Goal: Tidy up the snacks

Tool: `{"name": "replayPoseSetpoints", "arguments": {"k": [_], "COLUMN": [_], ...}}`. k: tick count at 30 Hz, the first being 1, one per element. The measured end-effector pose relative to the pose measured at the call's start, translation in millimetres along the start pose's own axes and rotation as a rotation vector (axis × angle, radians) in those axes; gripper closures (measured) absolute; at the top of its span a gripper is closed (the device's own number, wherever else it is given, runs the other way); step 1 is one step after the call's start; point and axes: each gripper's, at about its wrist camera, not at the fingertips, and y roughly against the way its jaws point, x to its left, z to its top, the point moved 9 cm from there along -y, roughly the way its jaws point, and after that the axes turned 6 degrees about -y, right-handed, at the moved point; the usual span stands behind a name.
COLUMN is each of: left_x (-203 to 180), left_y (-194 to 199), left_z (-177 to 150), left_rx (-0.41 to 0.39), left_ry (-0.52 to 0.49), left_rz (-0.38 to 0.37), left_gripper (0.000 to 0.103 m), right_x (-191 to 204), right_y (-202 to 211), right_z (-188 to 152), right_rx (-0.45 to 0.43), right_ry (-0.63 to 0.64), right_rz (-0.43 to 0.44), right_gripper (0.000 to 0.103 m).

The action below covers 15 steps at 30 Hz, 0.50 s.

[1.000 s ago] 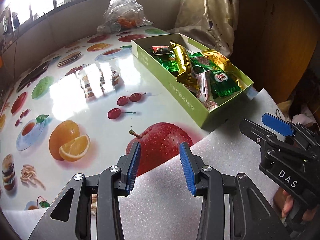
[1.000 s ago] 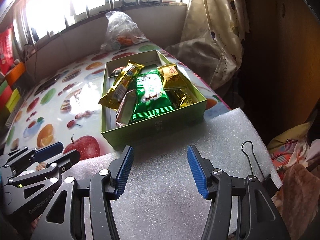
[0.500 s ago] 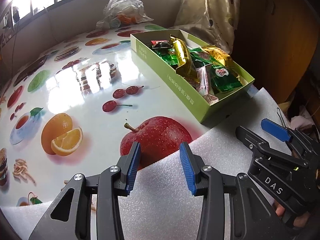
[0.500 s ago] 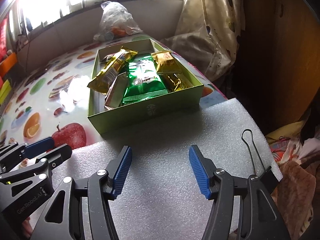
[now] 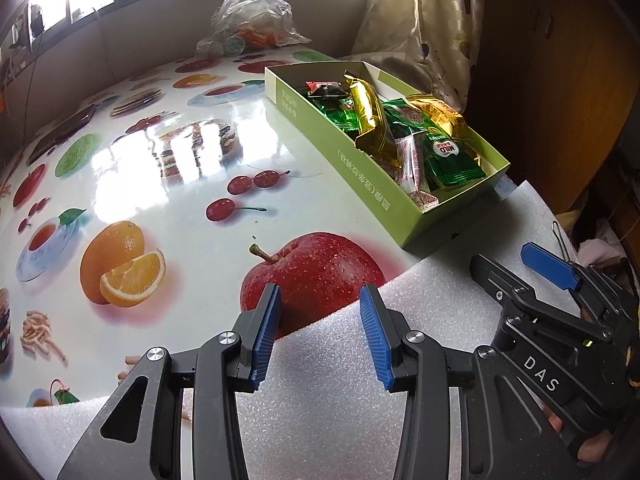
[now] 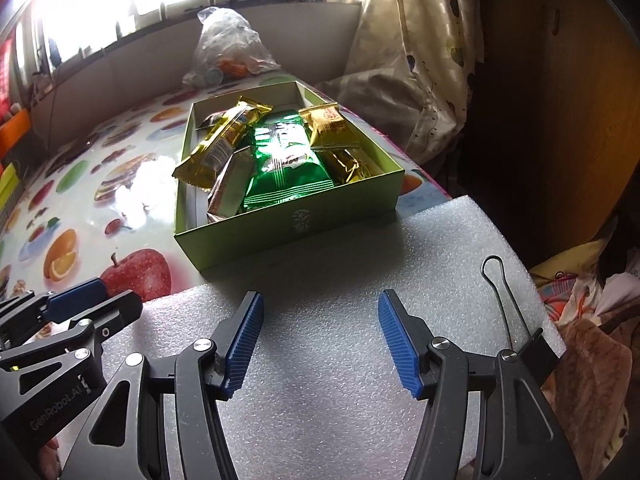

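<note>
From the left wrist, I saw my left gripper released over the foam sheet, with printed fruit across the bench. From the right wrist, my right gripper hung empty, a wire clip beside it. Snacks lay in the green box. Its fingers had spread wider than before.

"das" on right gripper

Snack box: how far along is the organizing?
Done: snack packets piled inside the green box, loosely, not sorted. In hand: nothing; left gripper and right gripper hover over the foam sheet, jaws empty. Left: any tidying of that pile.
</note>
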Motion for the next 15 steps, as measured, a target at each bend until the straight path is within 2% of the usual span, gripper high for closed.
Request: {"name": "replayPoseSetpoints", "arguments": {"k": [15], "left_x": [4.6], "left_y": [0.3], "left_z": [0.2], "left_rx": [0.001], "left_ry": [0.009], "left_rz": [0.000], "left_gripper": [0.061], "right_x": [0.4], "right_y": [0.1], "right_z": [-0.2], "right_rx": [-0.001], "right_ry": [-0.001], "right_rz": [-0.001], "right_gripper": [0.043]}}
